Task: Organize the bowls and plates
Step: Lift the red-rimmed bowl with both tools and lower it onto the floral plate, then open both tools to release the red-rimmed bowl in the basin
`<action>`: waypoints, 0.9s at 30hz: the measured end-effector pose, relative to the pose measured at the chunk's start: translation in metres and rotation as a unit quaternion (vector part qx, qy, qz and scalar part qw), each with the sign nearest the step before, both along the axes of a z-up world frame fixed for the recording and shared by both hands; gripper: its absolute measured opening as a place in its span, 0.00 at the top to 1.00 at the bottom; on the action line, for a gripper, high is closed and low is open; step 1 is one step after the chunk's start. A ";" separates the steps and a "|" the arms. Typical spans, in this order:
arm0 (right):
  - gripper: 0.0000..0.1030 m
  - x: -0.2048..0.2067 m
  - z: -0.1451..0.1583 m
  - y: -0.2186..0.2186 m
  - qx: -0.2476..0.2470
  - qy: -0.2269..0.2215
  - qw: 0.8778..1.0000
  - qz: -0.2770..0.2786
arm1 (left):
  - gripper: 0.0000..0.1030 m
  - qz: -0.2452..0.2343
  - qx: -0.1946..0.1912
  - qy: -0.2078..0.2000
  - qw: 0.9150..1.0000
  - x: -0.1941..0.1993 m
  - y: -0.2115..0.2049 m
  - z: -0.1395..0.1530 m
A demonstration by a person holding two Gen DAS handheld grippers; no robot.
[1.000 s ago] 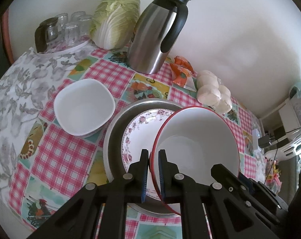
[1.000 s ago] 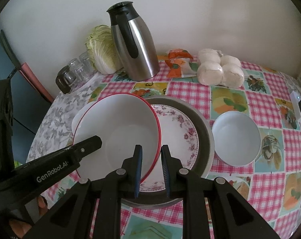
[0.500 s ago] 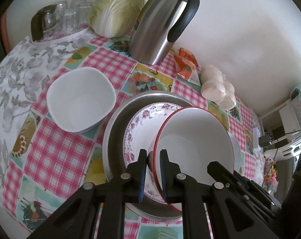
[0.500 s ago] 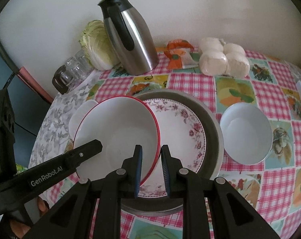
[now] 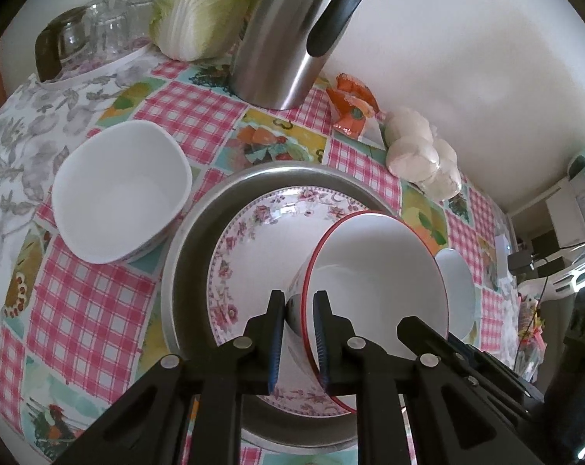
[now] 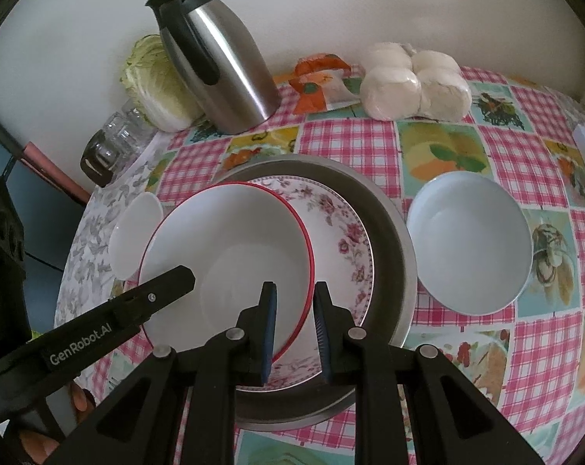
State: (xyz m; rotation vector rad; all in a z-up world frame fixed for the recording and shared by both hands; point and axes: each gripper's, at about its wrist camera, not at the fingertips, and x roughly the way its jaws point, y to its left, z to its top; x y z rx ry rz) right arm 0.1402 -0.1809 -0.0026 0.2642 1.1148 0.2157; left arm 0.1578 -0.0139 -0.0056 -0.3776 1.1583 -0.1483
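Observation:
A white bowl with a red rim (image 5: 377,279) (image 6: 230,255) hangs tilted just over a floral plate (image 5: 253,240) (image 6: 343,232), which lies in a round metal pan (image 5: 188,240) (image 6: 397,232). My left gripper (image 5: 298,298) has the bowl's near wall between its pads and still touches it, though its jaws are opening. On the opposite side, my right gripper (image 6: 292,288) is shut on the rim, one finger inside the bowl and one outside. A squarish white bowl (image 5: 118,193) (image 6: 137,224) sits left of the pan. A round white bowl (image 6: 467,248) (image 5: 457,290) sits right of it.
Along the wall stand a steel thermos jug (image 5: 292,38) (image 6: 219,69), a cabbage (image 5: 203,7), upturned glasses on a tray (image 5: 95,35), an orange packet (image 6: 315,77) and wrapped white buns (image 6: 412,81). The checked tablecloth (image 5: 91,310) drops away at the table's left edge.
Both grippers have sunk with the red-rimmed bowl, which now sits lower and closer over the floral plate. The left jaws stand slightly wider than before.

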 end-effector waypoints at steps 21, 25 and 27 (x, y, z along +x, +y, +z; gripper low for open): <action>0.80 0.007 -0.009 0.002 -0.006 0.007 1.000 0.001 | 0.84 -0.003 0.007 0.013 1.000 0.005 -0.001 -0.013; 0.80 0.007 -0.010 0.001 -0.003 0.008 1.000 0.000 | 0.84 -0.003 0.005 0.016 1.000 0.005 -0.001 -0.013; 0.80 0.008 -0.010 0.001 -0.002 0.008 1.000 0.000 | 0.84 -0.003 0.003 0.017 1.000 0.005 0.000 -0.013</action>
